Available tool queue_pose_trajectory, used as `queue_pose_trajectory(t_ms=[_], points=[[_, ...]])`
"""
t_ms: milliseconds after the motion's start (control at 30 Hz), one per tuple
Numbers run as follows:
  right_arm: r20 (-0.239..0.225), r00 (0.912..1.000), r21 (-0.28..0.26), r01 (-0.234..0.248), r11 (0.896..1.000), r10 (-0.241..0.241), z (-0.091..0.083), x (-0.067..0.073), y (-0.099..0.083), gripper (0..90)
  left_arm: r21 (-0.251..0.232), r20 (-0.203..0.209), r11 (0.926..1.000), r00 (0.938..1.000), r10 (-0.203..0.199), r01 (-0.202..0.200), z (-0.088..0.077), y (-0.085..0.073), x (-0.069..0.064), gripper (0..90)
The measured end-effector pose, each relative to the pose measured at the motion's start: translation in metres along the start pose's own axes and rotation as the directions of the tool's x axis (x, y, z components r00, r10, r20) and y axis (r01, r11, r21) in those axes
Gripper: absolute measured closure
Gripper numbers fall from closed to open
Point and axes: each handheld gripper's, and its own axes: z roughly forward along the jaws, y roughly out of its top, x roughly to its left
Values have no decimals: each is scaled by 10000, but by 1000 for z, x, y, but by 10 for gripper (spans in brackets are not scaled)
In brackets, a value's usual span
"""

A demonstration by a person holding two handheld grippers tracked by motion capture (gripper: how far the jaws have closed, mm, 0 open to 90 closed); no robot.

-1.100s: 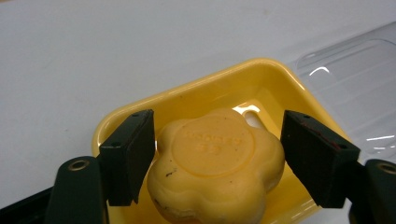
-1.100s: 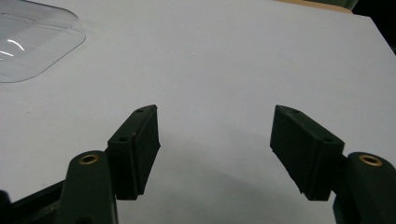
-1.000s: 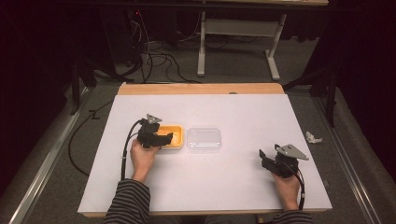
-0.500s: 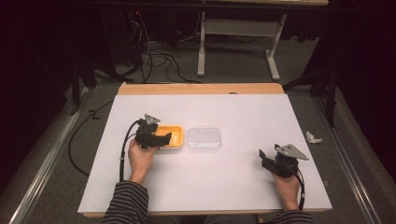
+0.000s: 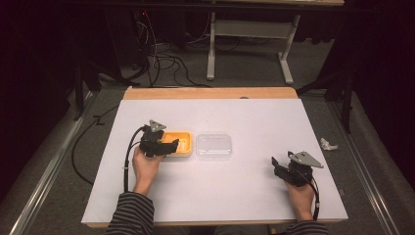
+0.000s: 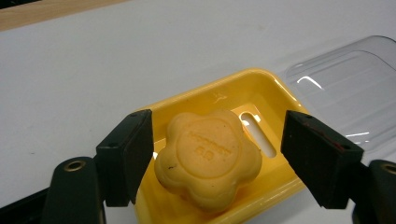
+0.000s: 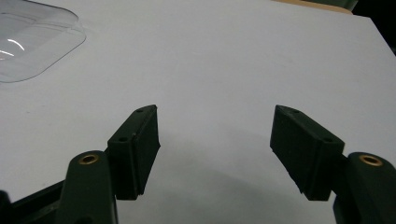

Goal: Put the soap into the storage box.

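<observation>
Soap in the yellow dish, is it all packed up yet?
Done: the soap lies in the yellow dish. In hand: the jaws of the left gripper, just closing, stand either side of it, one pad apart. Left, probably: the clear lid lies beside the dish, not on it; the right gripper waits open.

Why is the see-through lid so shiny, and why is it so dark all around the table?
Left gripper view: white streaks of lamp glare on the clear lid; the flower-shaped soap is sharp. High view: light falls on the white table, and the floor beyond stays dim.
</observation>
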Motion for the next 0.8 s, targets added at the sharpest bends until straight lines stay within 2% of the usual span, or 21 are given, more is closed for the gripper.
queue_pose_trajectory(t_ms=[467,800], points=[[7,10000,24,77,10000,-77,0,0,0,334,-425,367,9989,9992,-163,179,-19,-7,-1,259],[5,10000,35,86,10000,-86,0,0,0,334,-574,493,9983,9988,71,-42,-29,-8,-6,258]])
